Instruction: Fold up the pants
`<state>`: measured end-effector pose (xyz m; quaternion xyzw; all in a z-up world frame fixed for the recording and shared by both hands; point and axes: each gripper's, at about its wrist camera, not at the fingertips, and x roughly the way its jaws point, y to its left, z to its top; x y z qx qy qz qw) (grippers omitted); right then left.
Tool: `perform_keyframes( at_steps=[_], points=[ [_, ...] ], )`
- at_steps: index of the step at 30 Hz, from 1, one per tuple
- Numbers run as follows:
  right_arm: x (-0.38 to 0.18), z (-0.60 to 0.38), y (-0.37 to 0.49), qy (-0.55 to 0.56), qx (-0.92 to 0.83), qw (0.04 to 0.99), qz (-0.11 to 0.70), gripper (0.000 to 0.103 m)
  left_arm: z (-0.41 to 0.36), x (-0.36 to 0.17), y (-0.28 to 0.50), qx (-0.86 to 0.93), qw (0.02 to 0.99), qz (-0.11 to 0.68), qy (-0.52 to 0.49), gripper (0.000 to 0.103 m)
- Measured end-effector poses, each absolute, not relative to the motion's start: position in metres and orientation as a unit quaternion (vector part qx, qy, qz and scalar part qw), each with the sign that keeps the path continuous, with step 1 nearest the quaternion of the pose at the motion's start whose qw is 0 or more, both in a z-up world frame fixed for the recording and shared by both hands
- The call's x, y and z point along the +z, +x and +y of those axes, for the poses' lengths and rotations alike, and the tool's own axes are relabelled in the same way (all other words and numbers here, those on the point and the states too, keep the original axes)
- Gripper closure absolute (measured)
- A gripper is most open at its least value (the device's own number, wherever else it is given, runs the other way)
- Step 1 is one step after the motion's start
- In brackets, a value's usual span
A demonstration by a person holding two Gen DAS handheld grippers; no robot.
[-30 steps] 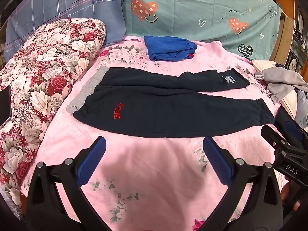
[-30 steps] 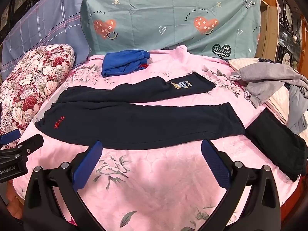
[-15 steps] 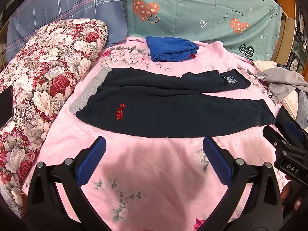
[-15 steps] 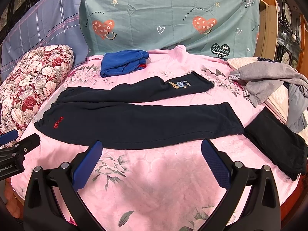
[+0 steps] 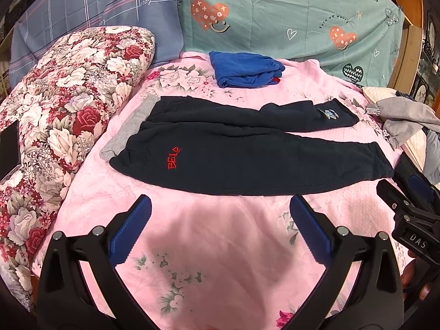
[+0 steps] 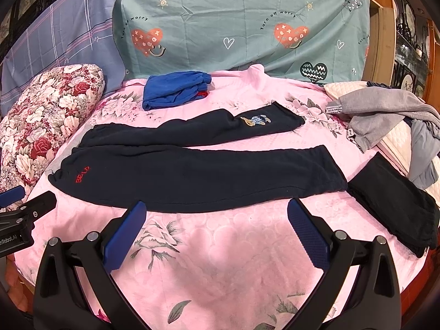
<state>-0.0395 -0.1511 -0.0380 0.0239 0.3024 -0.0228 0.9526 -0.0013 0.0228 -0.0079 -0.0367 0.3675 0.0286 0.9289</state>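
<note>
Dark navy pants (image 5: 247,162) lie flat on the pink floral bedspread (image 5: 209,247), waist to the left with red "BELA" stitching, both legs stretched to the right. They also show in the right wrist view (image 6: 198,176). My left gripper (image 5: 220,209) is open and empty, just short of the pants' near edge. My right gripper (image 6: 214,214) is open and empty, its fingertips at the near edge of the front leg. The right gripper's body shows at the left wrist view's right edge (image 5: 409,220).
A folded blue garment (image 5: 244,68) lies at the back. A floral quilt roll (image 5: 63,121) runs along the left. Folded black clothing (image 6: 393,203) lies right of the pant cuffs, with a heap of grey clothes (image 6: 385,115) behind it. Patterned sheets hang behind the bed.
Both grippers have drifted slightly; the pants sit a little further right in the left wrist view. Both stay open and nothing was grasped.
</note>
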Motion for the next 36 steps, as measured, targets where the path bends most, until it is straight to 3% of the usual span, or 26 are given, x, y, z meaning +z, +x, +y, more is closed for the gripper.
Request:
perform_keyframes(
  at_steps=[36],
  points=[
    [-0.05, -0.149, -0.036, 0.022, -0.024, 0.949, 0.314, 0.001, 0.024, -0.013, 0.003, 0.028, 0.924, 0.378, -0.04, 0.002]
  ],
)
